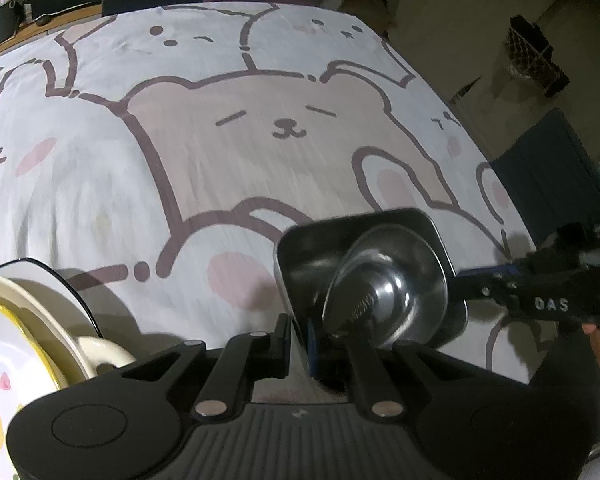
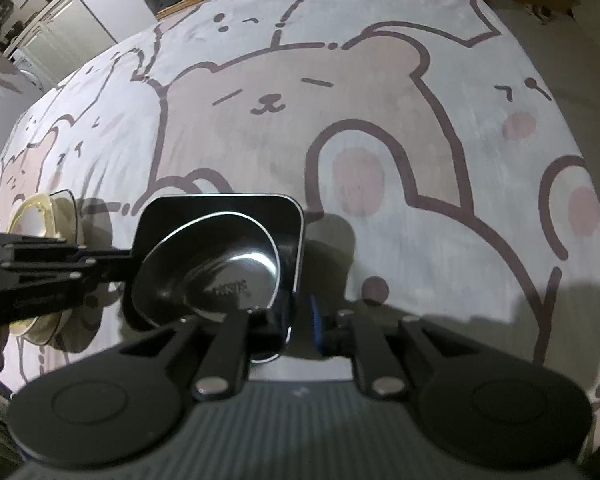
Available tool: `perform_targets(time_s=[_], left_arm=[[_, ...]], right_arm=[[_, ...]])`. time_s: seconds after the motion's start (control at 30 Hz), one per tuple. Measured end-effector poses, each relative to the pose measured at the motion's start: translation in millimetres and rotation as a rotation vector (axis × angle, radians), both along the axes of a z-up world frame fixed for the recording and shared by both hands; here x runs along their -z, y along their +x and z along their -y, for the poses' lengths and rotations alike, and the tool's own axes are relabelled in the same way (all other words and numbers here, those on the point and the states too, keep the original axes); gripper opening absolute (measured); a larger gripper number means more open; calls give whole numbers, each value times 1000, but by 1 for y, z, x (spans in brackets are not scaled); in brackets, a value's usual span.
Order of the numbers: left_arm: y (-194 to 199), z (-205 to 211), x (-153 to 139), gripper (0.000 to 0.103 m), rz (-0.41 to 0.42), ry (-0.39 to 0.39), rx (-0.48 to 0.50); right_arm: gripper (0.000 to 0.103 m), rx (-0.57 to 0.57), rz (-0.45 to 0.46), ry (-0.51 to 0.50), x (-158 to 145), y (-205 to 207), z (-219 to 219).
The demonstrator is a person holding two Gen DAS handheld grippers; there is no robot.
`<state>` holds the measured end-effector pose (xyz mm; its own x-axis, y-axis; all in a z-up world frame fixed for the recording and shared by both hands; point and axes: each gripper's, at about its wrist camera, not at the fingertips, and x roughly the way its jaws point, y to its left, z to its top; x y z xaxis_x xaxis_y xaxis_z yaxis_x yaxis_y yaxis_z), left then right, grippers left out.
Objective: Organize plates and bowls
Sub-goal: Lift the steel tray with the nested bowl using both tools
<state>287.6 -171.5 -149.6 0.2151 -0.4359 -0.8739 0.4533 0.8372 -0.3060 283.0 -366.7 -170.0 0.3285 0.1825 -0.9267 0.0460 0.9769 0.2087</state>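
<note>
A bear-print cloth point(image 1: 220, 152) covers the table. At two o'clock, on the floor, stands a dark lattice rack point(image 1: 536, 56); a wooden shelf edge point(image 1: 40, 28) runs at eleven.

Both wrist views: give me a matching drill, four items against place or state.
Items:
1. square metal tray
2. round steel bowl
3. ceramic plate stack
4. bear tablecloth

States:
A. lies tilted inside another dish
B. gripped at opposite rims by left tongs and right tongs
C. covers the table
D. sits untouched at the far left

Pairs: 1-B, 2-A, 3-D, 4-C
</note>
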Motion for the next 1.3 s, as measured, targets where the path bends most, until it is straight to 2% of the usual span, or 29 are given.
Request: perform_targets(time_s=[0.2, 0.67, 1.03, 1.3], left_arm=[[-3, -2, 1, 10, -4, -3, 9], [0, -3, 5, 10, -14, -27, -4], [3, -1, 14, 11, -35, -29, -50], [5, -7, 13, 8, -58, -55, -106]], right_arm=[[18, 35, 15, -7, 2, 4, -4], [16, 19, 40, -60, 3, 3, -9], [9, -19, 49, -96, 4, 0, -18], [6, 1, 50, -63, 2, 0, -12]])
